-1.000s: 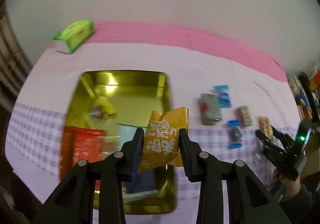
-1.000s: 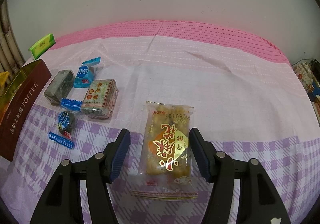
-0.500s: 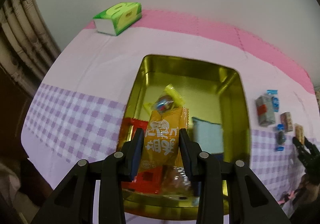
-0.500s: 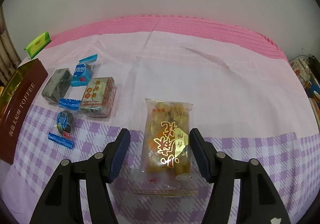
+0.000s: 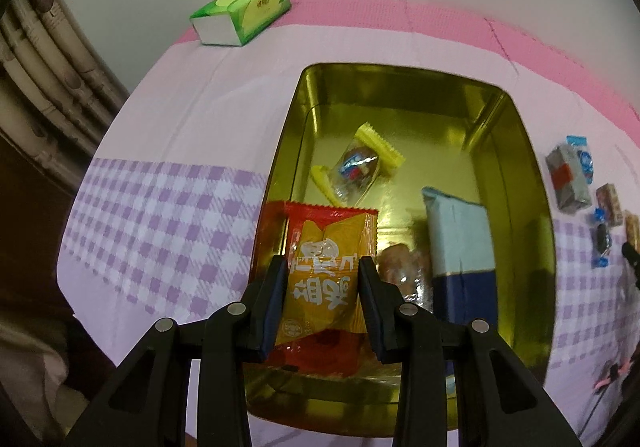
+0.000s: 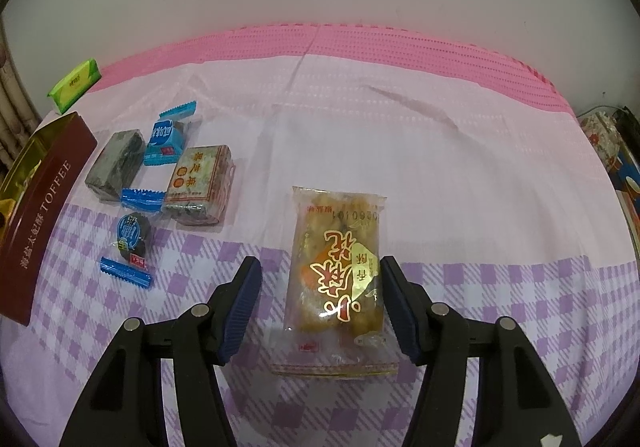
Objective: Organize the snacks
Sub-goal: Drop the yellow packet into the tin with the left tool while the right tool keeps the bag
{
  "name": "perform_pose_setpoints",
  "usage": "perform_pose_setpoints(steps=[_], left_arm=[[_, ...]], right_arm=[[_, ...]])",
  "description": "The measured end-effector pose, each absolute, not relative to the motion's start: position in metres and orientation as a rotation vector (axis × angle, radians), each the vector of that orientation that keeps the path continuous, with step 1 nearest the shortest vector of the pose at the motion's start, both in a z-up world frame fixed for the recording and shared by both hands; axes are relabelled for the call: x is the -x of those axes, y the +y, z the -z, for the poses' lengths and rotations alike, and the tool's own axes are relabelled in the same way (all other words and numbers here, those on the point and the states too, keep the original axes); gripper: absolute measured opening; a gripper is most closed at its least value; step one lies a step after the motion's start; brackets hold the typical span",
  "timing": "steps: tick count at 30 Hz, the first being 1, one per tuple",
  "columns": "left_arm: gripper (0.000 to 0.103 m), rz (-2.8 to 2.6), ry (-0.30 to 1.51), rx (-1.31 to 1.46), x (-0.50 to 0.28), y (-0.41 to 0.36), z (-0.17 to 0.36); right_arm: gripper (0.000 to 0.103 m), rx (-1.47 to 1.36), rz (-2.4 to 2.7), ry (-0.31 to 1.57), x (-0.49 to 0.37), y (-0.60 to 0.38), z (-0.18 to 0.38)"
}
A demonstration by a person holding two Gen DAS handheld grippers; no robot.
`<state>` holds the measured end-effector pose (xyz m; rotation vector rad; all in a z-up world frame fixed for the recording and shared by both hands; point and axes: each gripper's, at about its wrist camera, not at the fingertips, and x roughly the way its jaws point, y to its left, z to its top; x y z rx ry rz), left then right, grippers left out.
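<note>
My left gripper (image 5: pixel 323 267) is shut on an orange snack packet (image 5: pixel 326 287), held upright just above the near end of an open gold tin (image 5: pixel 400 75). In the tin lie a red packet (image 5: pixel 276 231), a yellow-ended candy (image 5: pixel 356 167), a light and dark blue box (image 5: pixel 460 239) and a clear pastry packet. My right gripper (image 6: pixel 320 271) straddles a clear packet of fried snack (image 6: pixel 340 267) lying on the cloth. Its jaws are closing, with a gap still on the left side.
Left of the right gripper lie several small snacks: a grey-green block (image 6: pixel 116 163), a blue candy (image 6: pixel 166 137), a brown-labelled cake (image 6: pixel 200 179), a dark candy (image 6: pixel 132 239). The tin's maroon side (image 6: pixel 36 215) stands at far left. A green tissue pack (image 5: pixel 244 11) sits at the back.
The left gripper carried the orange packet left over the tin and lower into it. The right gripper stayed put and its jaws narrowed a little around the fried snack packet.
</note>
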<state>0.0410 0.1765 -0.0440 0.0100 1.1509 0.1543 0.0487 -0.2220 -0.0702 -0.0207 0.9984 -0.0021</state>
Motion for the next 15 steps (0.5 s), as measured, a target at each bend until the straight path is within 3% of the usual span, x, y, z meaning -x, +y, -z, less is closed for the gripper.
perform_pose_setpoints(steps=[15], left_arm=[[0.039,-0.152,1.154,-0.053,-0.0363,0.1723,0.0506]], right_arm=[[0.042,0.008,0.017,1.037,-0.0511,-0.2179,0.0676]])
